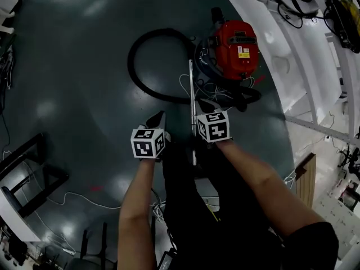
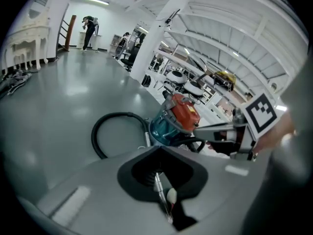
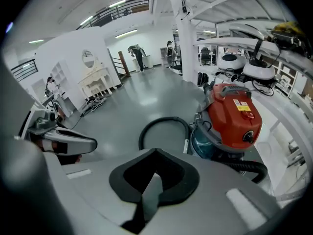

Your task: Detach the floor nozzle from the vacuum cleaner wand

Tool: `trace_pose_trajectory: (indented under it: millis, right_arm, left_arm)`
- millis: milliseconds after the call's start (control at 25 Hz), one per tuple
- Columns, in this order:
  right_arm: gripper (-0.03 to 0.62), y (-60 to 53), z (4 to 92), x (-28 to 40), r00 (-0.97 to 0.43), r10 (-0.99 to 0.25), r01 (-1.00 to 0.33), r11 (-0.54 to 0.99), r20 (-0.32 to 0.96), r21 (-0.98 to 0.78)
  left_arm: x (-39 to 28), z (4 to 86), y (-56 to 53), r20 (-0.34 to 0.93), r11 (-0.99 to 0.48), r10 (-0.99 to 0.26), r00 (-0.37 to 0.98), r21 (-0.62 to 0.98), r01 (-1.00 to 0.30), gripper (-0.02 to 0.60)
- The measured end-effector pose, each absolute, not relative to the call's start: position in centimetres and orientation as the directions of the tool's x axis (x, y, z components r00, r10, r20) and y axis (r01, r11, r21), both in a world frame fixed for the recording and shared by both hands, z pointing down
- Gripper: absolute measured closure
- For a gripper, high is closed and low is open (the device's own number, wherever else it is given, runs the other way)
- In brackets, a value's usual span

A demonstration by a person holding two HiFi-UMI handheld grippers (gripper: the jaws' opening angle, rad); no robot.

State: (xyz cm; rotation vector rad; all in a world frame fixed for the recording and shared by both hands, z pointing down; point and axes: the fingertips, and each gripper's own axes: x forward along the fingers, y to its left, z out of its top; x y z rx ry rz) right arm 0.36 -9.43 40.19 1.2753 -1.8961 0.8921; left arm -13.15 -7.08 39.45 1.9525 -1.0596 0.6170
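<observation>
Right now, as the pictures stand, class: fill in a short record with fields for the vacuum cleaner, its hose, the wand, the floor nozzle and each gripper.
vacuum cleaner: red canister, standing on the dark floor
hose: black, looped on the floor left of the canister
wand: metal tube, running from beside the canister toward the person
floor nozzle: not made out; the wand's near end is hidden
left gripper: shut, empty, left of the wand
right gripper: shut, empty, right of the wand
</observation>
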Motion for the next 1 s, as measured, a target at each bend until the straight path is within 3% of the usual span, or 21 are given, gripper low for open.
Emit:
trace_pose_trajectory:
  millis: [280, 520, 800, 1000]
  right_arm:
    - [0.600, -9.4, 45.5, 1.8, -0.327, -0.458, -0.914, 0.375, 0.826, -0.154]
    - [0.600, -11.6, 50.9, 3.2, -0.320, -0.484, -0.920, 0.363, 0.815, -0.146]
    - [0.600, -14.8, 57.5, 2.3, -0.352, -0.464, -0.861, 0.501, 0.813, -0.087]
    - [0.599, -16.9, 61.6, 2.8, -0.341, -0.472, -0.879, 0.468, 0.813, -0.098]
  left_arm:
    - [-10.0, 44.1, -8.9, 0.723, -0.379, -0.440, 0.532, 0.387, -0.840, 0.574]
    - [-8.6, 50.1, -9.8, 0.751, -0.476, -0.373, 0.545, 0.350, -0.807, 0.574]
    - [-9.1, 57.6, -12.6, 0.776, -0.574, -0.322, 0.542, 0.295, -0.764, 0.574]
    - [-8.4, 62.2, -15.3, 0.768, -0.573, -0.324, 0.553, 0.306, -0.760, 0.574]
